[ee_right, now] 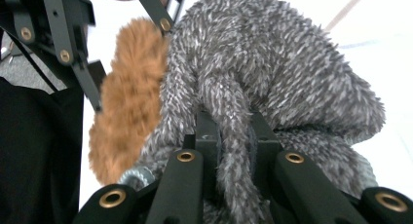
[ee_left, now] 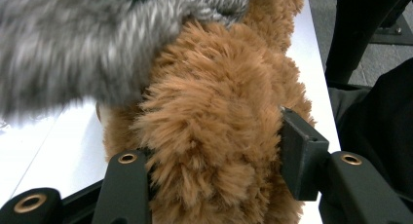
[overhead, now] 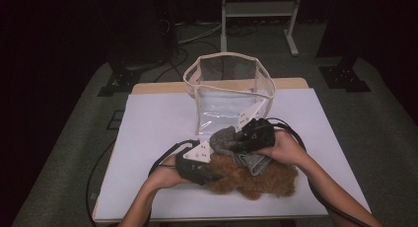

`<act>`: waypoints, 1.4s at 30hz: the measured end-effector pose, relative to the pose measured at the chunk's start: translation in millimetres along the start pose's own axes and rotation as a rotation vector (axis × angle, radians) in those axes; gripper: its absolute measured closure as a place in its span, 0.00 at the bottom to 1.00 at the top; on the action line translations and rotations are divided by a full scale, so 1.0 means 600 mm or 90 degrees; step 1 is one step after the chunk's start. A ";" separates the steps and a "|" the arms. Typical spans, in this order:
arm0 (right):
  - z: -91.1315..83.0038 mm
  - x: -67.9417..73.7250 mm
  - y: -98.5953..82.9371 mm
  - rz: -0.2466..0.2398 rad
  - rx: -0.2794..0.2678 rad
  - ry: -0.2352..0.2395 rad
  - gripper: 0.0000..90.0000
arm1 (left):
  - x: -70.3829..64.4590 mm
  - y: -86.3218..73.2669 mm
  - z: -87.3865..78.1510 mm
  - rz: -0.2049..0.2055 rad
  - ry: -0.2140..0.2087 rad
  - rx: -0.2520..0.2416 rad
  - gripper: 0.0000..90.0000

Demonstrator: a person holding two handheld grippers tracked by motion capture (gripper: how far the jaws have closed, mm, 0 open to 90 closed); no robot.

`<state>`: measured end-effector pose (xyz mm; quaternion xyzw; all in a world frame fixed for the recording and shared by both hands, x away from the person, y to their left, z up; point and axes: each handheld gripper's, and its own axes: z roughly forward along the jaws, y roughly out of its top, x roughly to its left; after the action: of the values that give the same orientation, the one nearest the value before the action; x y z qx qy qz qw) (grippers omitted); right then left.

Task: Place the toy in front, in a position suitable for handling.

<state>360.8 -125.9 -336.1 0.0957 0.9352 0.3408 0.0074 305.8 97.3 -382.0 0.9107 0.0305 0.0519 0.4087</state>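
On the white table (overhead: 148, 133), a person worked two handheld grippers over a heap of plush fabric near the front edge. The left gripper (overhead: 199, 170) sat at the left end of a shaggy brown fleece piece (overhead: 256, 180), which lay on the table just in front of the person. In the left gripper view, its two black jaws stood on either side of a thick tuft of that brown fleece (ee_left: 214, 136), pressed into the pile from both sides — clamped on it, not loose.

The right gripper (overhead: 241, 138) was a little farther back and to the right, held by the right hand (overhead: 283, 148). It gripped a grey fuzzy cloth (overhead: 229, 143) that lay on top of the brown fleece and overlapped its upper edge. The right gripper view showed a fold of the grey cloth (ee_right: 272, 78) pinched between the jaws, with a narrow strand running down between them — the jaws were nearly together around it. In that same view the brown fleece (ee_right: 129, 102) lay just beside the grey cloth, touching it, and the left gripper's black links (ee_right: 63, 39) showed at the upper left.

Behind both cloths, toward the far side of the table, stood a clear-sided bag (overhead: 229, 89) with cream trim, upright and open at the top. The right gripper's pale three-cornered plate reached close to its front wall.
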 end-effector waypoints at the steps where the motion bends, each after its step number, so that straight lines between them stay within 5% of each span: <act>1: 0.004 0.000 0.004 -0.001 0.005 0.002 0.87 | 0.000 -0.002 -0.001 -0.004 0.000 -0.002 0.53; 6: -0.003 -0.008 -0.011 0.017 0.006 0.013 0.87 | 0.004 -0.008 -0.005 -0.014 0.004 -0.013 0.53; 14: -0.056 0.006 -0.058 0.038 -0.041 0.006 0.87 | 0.013 -0.002 -0.003 -0.024 0.014 -0.015 0.53; 22: -0.010 0.028 -0.003 -0.014 -0.043 0.041 0.87 | 0.018 -0.001 0.000 -0.032 0.014 -0.015 0.52; 33: -0.030 0.015 -0.053 0.018 -0.023 0.015 0.87 | 0.028 -0.004 -0.023 -0.063 0.033 -0.030 0.45; 42: -0.006 0.023 -0.018 -0.011 -0.021 0.007 0.87 | 0.026 -0.007 -0.007 -0.068 0.025 -0.029 0.55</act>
<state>344.9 -133.8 -339.4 0.0858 0.9304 0.3563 0.0066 320.8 104.8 -381.4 0.8969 0.0860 0.0489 0.4310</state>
